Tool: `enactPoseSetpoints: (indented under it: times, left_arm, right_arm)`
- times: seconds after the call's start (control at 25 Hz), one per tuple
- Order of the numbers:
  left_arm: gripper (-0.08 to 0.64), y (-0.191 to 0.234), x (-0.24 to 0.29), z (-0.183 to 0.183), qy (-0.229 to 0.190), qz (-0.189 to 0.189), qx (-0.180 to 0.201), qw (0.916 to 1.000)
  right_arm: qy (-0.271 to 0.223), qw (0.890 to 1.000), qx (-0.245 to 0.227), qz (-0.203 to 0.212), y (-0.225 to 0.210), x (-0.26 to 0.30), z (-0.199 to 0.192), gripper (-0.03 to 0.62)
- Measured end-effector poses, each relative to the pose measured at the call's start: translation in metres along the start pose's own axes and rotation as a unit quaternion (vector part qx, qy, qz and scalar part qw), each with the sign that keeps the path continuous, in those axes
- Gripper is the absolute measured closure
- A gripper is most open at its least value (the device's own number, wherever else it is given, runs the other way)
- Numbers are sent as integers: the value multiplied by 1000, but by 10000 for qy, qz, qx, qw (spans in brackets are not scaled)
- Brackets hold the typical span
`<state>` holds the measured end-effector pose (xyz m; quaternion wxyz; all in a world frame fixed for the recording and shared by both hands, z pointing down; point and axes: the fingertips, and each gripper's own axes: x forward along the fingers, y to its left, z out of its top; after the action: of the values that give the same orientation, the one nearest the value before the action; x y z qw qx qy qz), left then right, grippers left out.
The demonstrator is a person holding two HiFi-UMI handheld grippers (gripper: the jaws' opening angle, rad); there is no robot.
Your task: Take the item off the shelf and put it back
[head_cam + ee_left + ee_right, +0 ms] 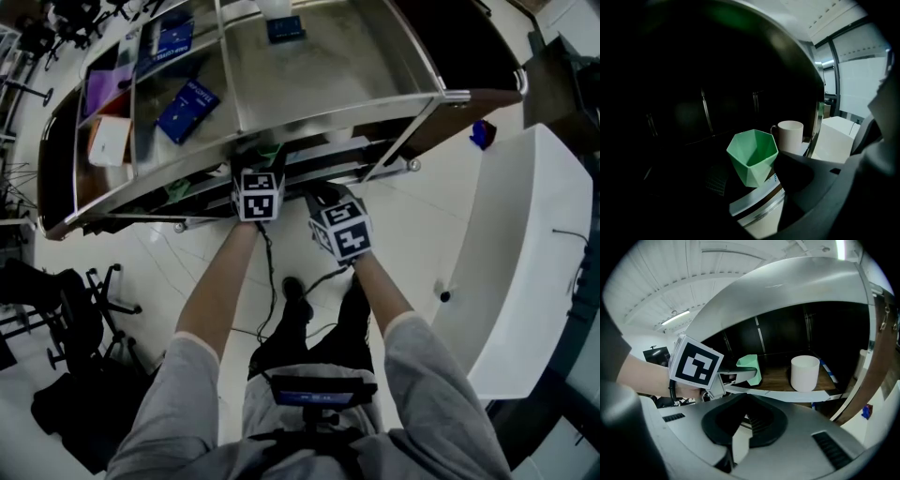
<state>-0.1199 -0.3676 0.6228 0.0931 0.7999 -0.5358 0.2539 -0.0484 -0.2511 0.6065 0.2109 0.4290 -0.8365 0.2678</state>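
Note:
A pale green faceted cup (752, 161) hangs slightly tilted at the front edge of a dark lower shelf (780, 379). My left gripper (746, 376) is shut on it. Its right pad presses the cup's side and its left jaw is lost in the dark. A white mug (790, 136) stands upright on the shelf, behind and to the right of the cup. In the head view the left marker cube (258, 195) sits under the rim of the metal shelf unit (328, 66). My right gripper (743, 420) hovers just right of it, shut with nothing in it, short of the shelf.
Blue packets (187, 108) and other flat boxes lie on the unit's upper levels. A white counter (525, 253) stands close on the right. Black chair frames (66, 319) crowd the floor at left. A steel upright (876, 343) bounds the shelf on the right.

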Motion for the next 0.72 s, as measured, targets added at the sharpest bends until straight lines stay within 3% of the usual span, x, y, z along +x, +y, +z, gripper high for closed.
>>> enactPoseSetpoints:
  times: [0.48, 0.72]
  left_arm:
    - [258, 6, 34, -16, 248, -3, -55, 9997]
    - [251, 9, 39, -30, 263, 97, -274, 9992]
  right_arm:
    - [74, 9999, 135, -45, -10, 11, -13, 583]
    - [101, 9998, 161, -73, -14, 11, -16, 583]
